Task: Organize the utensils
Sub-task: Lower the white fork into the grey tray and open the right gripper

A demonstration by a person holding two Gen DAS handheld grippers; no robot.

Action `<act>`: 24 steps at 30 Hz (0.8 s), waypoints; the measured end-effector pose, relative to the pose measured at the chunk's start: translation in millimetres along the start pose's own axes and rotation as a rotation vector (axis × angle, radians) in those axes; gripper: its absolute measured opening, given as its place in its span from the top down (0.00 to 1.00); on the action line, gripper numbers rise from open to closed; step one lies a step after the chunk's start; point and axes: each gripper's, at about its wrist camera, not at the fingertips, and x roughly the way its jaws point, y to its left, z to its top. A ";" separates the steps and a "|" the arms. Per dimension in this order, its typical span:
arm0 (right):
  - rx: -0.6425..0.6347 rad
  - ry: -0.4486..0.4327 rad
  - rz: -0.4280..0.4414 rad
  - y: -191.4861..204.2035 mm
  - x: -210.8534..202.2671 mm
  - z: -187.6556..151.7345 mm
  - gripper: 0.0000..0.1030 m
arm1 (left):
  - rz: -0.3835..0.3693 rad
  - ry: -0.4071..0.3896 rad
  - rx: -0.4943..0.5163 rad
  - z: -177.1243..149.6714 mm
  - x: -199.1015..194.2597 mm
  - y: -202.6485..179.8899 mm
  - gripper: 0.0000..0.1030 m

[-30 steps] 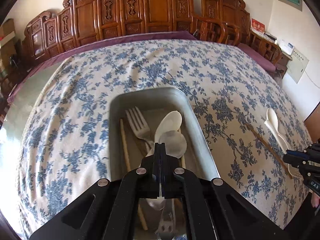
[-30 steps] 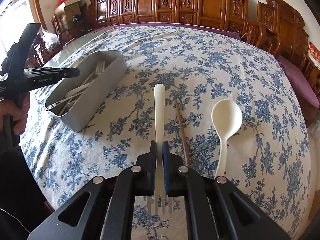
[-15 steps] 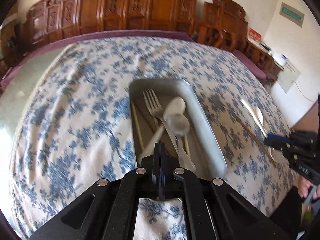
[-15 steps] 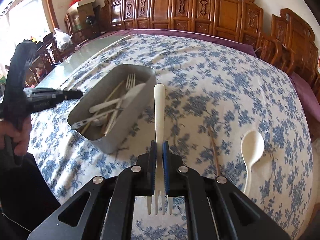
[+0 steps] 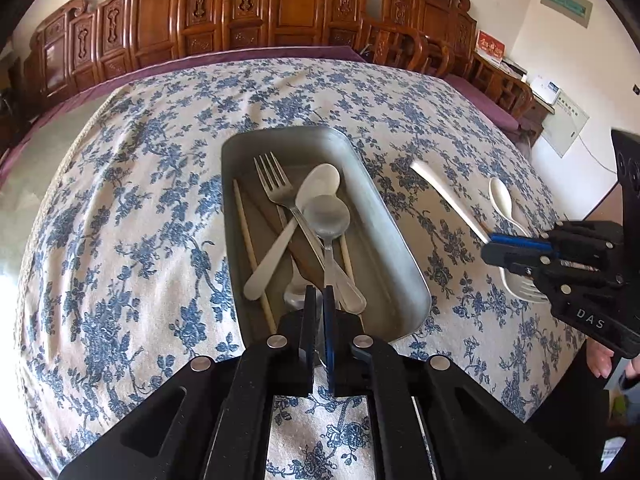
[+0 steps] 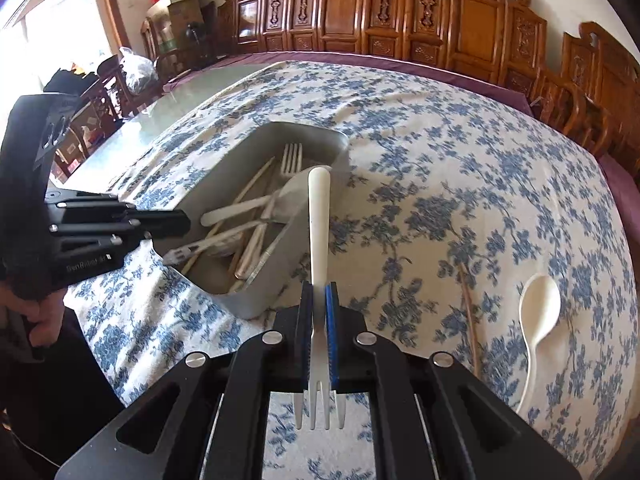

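Note:
A grey metal tray (image 5: 400, 240) (image 6: 276, 276) on the flowered cloth holds a metal fork (image 5: 276, 184), a white spoon (image 5: 296, 216), a metal spoon (image 5: 328, 220) and chopsticks (image 5: 250, 252). My right gripper (image 6: 319, 300) (image 5: 496, 250) is shut on a white plastic fork (image 6: 319, 224) (image 5: 444, 196), handle pointing forward over the tray's near wall. My left gripper (image 5: 318, 300) (image 6: 176, 222) sits just at the tray's near end, jaws slightly apart and empty. A white spoon (image 6: 538, 312) (image 5: 502, 198) and a chopstick (image 6: 468, 312) lie on the cloth to the right.
Carved wooden chairs (image 6: 400, 20) line the table's far side. The flowered cloth (image 5: 120, 220) covers most of the table; bare glass top (image 6: 168, 112) shows at the left. Boxes and bags (image 6: 176, 4) stand beyond the left end.
My right gripper has carried the white fork left from beside the spoon to over the tray's edge. My left gripper has pulled back from the tray and its jaws have parted slightly.

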 end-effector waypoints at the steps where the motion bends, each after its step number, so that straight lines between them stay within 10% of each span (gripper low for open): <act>1: 0.004 -0.002 0.011 1.5 1.7 3.7 0.93 | -0.003 0.005 0.001 -0.4 1.6 -0.6 0.97; 14: 0.004 0.064 0.138 50.7 60.9 49.2 0.93 | 0.073 -0.078 -0.064 9.4 -27.9 45.6 0.93; 24: -0.006 0.137 0.053 55.4 98.6 58.7 0.93 | 0.079 -0.102 -0.091 13.7 -34.3 64.0 0.93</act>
